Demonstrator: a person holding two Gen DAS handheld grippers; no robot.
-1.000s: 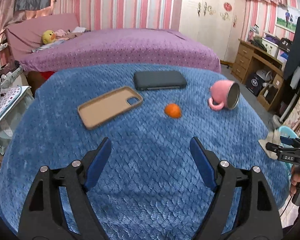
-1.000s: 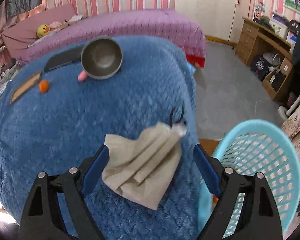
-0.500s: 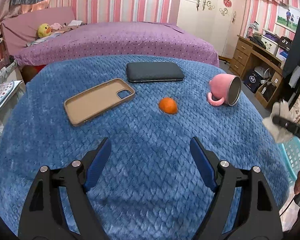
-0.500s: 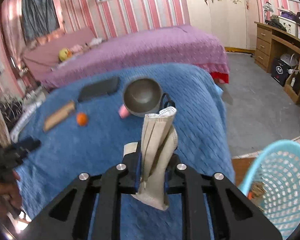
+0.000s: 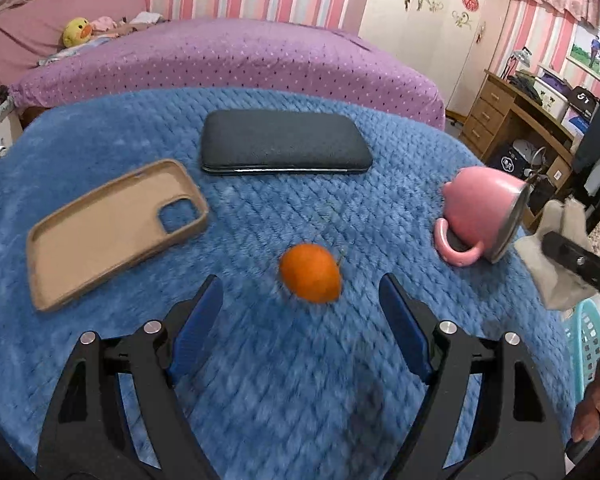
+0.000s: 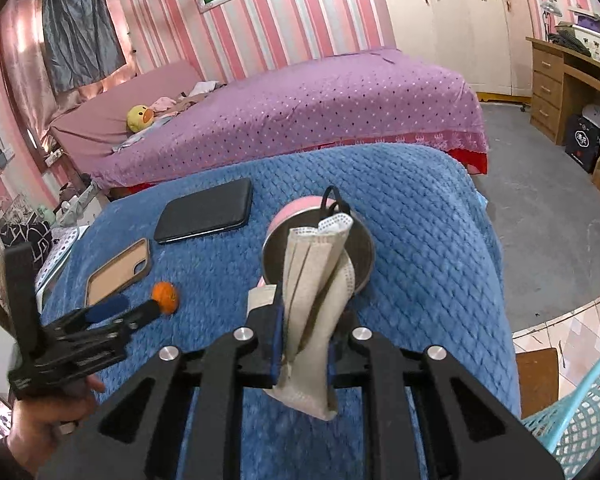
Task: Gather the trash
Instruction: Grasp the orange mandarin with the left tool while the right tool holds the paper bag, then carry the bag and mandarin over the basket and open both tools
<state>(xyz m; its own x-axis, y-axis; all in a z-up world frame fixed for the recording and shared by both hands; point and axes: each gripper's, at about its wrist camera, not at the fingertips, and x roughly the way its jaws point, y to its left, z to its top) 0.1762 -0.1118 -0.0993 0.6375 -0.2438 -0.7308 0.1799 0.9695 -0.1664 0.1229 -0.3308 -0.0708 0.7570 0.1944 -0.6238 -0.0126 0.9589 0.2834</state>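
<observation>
The right gripper [image 6: 302, 344] is clamped on a beige mask [image 6: 314, 308], lifted above the blue blanket [image 6: 420, 240]. The left gripper [image 5: 300, 312] hangs spread wide just before the orange [image 5: 310, 278], near the pink mug [image 5: 480, 216].

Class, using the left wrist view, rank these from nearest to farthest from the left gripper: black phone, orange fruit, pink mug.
From the left gripper:
1. Orange fruit, just ahead between the fingers.
2. Pink mug, on its side, right.
3. Black phone, far centre.
</observation>
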